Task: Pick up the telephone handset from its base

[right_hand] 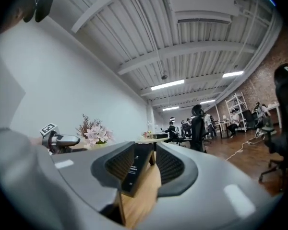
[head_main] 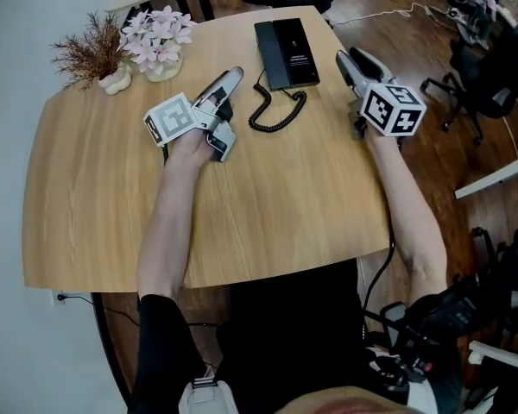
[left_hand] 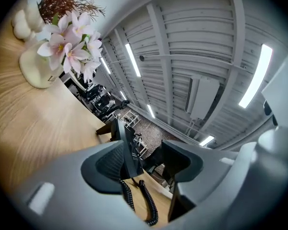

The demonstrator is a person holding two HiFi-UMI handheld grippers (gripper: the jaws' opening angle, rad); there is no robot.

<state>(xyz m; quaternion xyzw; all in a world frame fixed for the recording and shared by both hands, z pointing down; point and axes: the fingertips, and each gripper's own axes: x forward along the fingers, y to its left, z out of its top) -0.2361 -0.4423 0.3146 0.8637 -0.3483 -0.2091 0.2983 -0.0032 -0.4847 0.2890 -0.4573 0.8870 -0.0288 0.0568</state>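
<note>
Over the wooden table [head_main: 95, 197], the left gripper [head_main: 230, 78] and right gripper [head_main: 345, 60] flank the black telephone [head_main: 287, 52], both with jaws parted, unclenched.

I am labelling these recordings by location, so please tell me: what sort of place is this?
Most likely an open-plan office. A flat black desk telephone lies on a light wooden table, a black wheeled office chair stands nearby, and long strip lights run along the ceiling.

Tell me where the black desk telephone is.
In the head view, the black desk telephone lies at the far edge of the wooden table, between the left gripper and right gripper.
</note>
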